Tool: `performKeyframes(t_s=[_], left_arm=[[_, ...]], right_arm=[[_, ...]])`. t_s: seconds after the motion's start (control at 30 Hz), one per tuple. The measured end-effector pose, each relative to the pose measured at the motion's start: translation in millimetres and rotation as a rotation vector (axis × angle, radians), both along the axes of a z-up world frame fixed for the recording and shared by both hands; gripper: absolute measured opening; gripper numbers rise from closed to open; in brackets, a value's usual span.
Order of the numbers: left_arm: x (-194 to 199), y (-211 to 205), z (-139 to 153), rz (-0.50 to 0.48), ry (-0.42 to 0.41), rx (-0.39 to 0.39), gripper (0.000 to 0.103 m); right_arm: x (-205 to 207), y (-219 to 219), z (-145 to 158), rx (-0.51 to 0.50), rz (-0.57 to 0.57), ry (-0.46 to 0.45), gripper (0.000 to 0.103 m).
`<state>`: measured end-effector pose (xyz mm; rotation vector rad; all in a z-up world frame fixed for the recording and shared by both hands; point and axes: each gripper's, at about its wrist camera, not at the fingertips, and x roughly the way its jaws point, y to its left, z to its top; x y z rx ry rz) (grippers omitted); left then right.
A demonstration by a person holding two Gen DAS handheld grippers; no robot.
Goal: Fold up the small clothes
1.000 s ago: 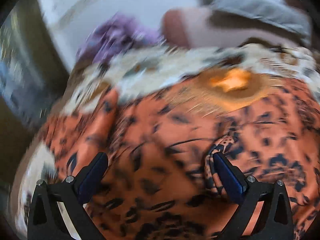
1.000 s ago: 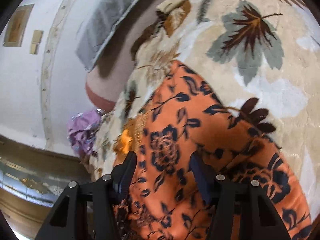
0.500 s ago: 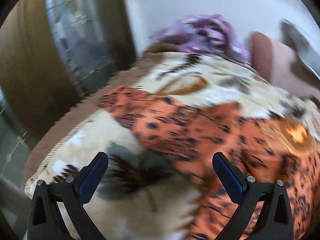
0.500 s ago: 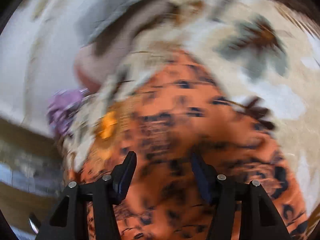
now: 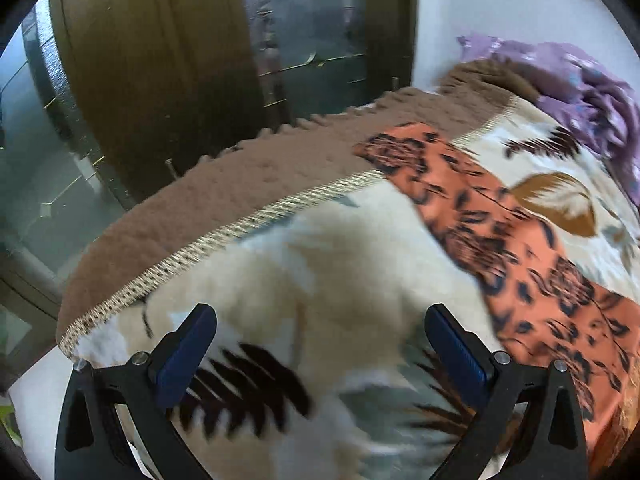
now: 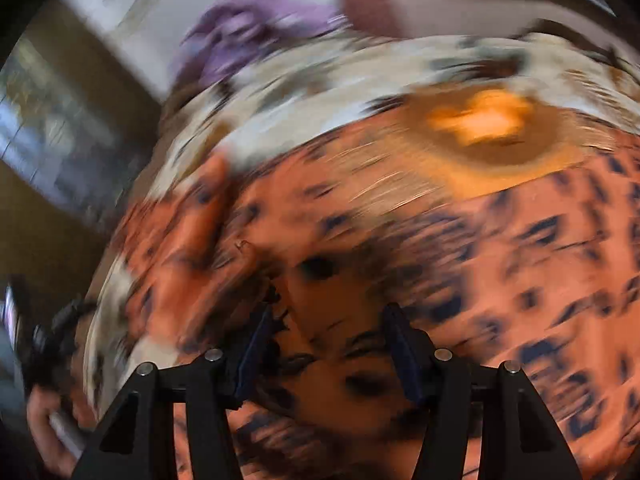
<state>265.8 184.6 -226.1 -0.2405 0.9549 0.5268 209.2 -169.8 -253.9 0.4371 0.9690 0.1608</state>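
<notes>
The orange garment with its dark floral print lies spread over a cream leaf-patterned blanket on a bed, one sleeve or corner reaching out to the blanket's brown fleece edge. In the right wrist view, which is badly smeared, the garment fills most of the frame, and its neck opening with an orange lining patch sits toward the far side. A crumpled purple cloth lies beyond it near the wall.

The right hand-held gripper hangs over the orange fabric with its jaws partly spread; cloth lies under and between them, but I cannot tell whether the pads touch it. The left hand-held gripper is spread wide over bare blanket, beside the garment and apart from it, holding nothing.

This looks like the start of a fold: the garment is laid out, not yet doubled over. The next move probably calls for each gripper to settle on an edge or corner, pinch a single layer cleanly without catching the blanket pile, and carry it across.
</notes>
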Motion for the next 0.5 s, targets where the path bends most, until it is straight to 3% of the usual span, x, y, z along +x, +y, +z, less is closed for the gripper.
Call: performKeyframes(t_s=[0.1, 0.2, 0.3, 0.43, 0.5], left_arm=[[1.9, 26.4, -4.8, 0.049, 0.005, -0.068, 0.103], [5.4, 42.0, -9.3, 0.082, -0.007, -0.14, 0.103], [5.0, 46.6, -9.8, 0.113, -0.024, -0.165, 0.103], [6.3, 51.9, -9.0, 0.131, -0.056, -0.195, 0.103], [15.5, 52.8, -13.3, 0.091, -0.059, -0.255, 0.103]], right_arm=[[-13.3, 24.8, 13.7, 0.026, 0.098, -0.052, 0.061], [-19.0, 37.7, 22.2, -0.04, 0.098, -0.076, 0.061], [-13.8, 52.1, 31.5, -0.023, 0.114, -0.085, 0.061], [3.9, 105.4, 54.8, -0.149, 0.233, -0.118, 0.061], [12.3, 130.0, 60.9, -0.189, 0.273, -0.123, 0.061]])
